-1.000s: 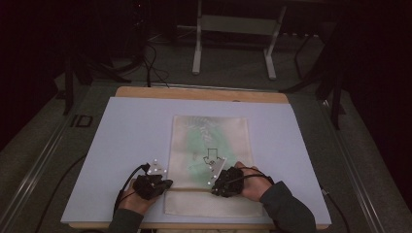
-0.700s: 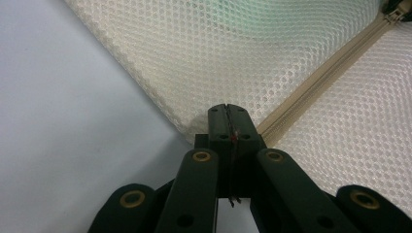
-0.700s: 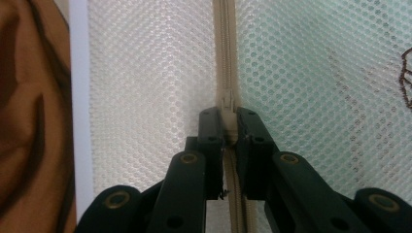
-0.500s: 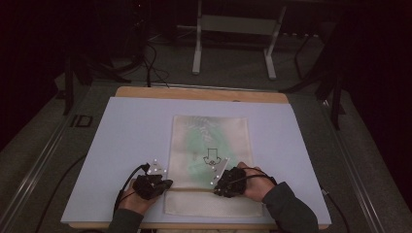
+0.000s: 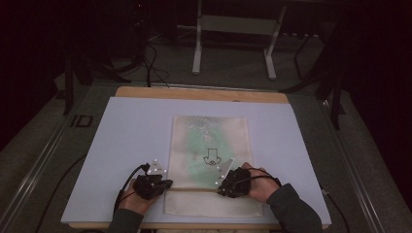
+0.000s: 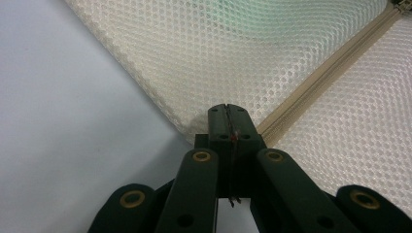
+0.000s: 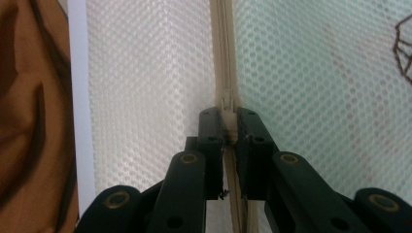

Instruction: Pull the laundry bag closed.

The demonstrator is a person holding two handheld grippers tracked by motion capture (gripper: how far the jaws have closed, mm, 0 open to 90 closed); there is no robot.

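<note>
On the pale lilac-white table sheet (image 5: 121,131), near its front edge: a flat cream mesh zip bag (image 5: 211,141) with green contents showing through and a small black arrow drawing (image 5: 211,156), zip line running across close to the person's side.

At the bag's left edge, the left black two-jaw gripper (image 5: 163,183), jaws pressed together in its own view, tips (image 6: 227,112) sitting right where the beige zipper tape (image 6: 320,77) meets the mesh border; pinching the bag's corner by the look of it, though too little fabric visible between the jaws to be sure.

At the right side, the right black two-jaw gripper (image 5: 224,188), jaws nearly closed around the small beige zipper slider (image 7: 227,104), tape passing between them; a thin gap to the slider visible, so clamped lightly or about to clamp.

Likely step: opening or closing the zip, one side anchoring, the other pulling.

Risks, as judgement only: slider slipping out of so shallow a hold; mesh bunching and jamming the teeth if the left anchor gives; whole bag sliding over the smooth sheet with a pull off the zip line.
</note>
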